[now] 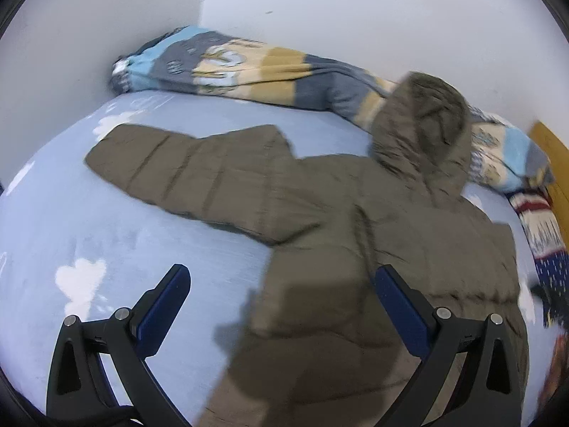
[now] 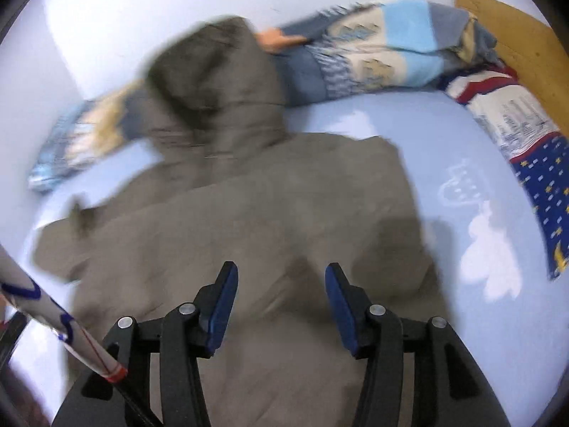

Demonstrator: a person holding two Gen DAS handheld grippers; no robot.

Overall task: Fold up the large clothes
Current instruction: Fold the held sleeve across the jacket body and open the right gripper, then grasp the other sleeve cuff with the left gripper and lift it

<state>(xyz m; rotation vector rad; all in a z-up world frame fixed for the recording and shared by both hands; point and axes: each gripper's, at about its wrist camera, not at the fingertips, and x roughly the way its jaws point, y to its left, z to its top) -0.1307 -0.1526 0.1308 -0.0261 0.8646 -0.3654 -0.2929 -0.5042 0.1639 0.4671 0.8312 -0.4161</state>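
jacket lying hood-away on bed | sleeve stretching left, nearer left tool | both tools released, right tool hovering mid-back

I see a matt olive quilted-cloth jacket with a fuzzy hood trim, lying on a smooth pale-blue cloth bedsheet. Behind it, a soft fleecy patterned blanket. My left hand-held gripper looks like matt black plastic, with blue pads and shiny metal pins. The headboard is smooth wood.

no readable text, labels or numbers
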